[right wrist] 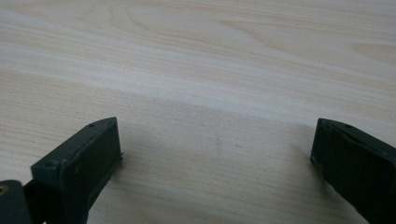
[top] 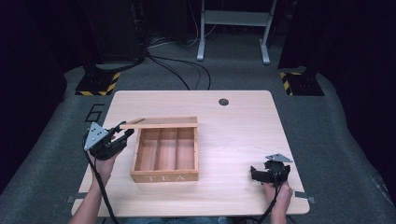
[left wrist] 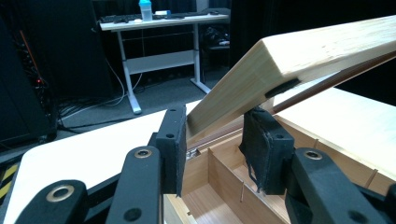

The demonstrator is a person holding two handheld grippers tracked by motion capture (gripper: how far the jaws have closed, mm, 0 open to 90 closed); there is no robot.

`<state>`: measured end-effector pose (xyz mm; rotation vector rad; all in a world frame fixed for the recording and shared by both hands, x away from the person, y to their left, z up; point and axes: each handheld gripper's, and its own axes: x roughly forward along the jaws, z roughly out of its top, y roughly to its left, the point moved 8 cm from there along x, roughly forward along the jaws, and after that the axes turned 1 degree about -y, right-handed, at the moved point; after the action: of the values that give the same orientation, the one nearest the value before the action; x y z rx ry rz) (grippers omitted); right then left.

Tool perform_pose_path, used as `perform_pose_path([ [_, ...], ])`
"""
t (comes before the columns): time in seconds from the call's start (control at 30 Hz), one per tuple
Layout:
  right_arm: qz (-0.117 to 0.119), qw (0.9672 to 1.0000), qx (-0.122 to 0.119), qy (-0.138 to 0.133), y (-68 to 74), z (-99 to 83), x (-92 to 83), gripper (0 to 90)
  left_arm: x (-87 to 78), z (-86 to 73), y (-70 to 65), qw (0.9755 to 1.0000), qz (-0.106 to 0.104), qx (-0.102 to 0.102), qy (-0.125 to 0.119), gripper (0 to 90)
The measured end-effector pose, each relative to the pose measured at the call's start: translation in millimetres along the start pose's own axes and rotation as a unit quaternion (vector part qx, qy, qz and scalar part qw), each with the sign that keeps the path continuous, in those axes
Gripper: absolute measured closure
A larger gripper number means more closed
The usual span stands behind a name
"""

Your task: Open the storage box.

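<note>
A wooden box marked TEA [top: 164, 176] stands on the table [top: 233, 130], left of centre, with three bare compartments inside. Its lid [top: 161, 122] is hinged at the far side and raised at a slant. My left gripper [top: 125, 132] is at the lid's left corner. In the left gripper view that corner [left wrist: 317, 51] sits between the two pads [left wrist: 173, 149] of the left gripper [left wrist: 212, 140], which is shut on it and holds it up. My right gripper [top: 252, 172] rests low at the front right, open, with only bare tabletop [right wrist: 196, 56] between its jaws [right wrist: 215, 144].
A round cable hole [top: 223, 101] lies near the table's far edge. Beyond the table are a white desk frame [top: 233, 28], floor cables and two yellow-black striped stand bases [top: 98, 84] [top: 299, 81]. A white desk with a blue bottle [left wrist: 145, 9] stands far off.
</note>
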<state>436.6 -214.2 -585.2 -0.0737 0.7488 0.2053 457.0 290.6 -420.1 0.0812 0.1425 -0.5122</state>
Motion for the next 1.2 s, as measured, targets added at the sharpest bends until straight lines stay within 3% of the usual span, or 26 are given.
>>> perform_pose_path([
  [0.53, 0.0, 1.0, 0.0, 0.0, 0.0, 0.0, 0.0, 1.2, -2.5, -2.3, -1.6, 1.0, -0.005, 0.0, 0.007, 59.7],
  [0.73, 0.0, 1.0, 0.0, 0.0, 0.0, 0.0, 0.0, 1.2, -6.5, -6.9, -5.4, 0.9998, -0.011, 0.008, 0.013, 56.8],
  [1.2, 0.0, 1.0, 0.0, 0.0, 0.0, 0.0, 0.0, 1.2, -11.0, -21.3, -15.0, 0.9993, -0.03, -0.004, 0.022, 46.3],
])
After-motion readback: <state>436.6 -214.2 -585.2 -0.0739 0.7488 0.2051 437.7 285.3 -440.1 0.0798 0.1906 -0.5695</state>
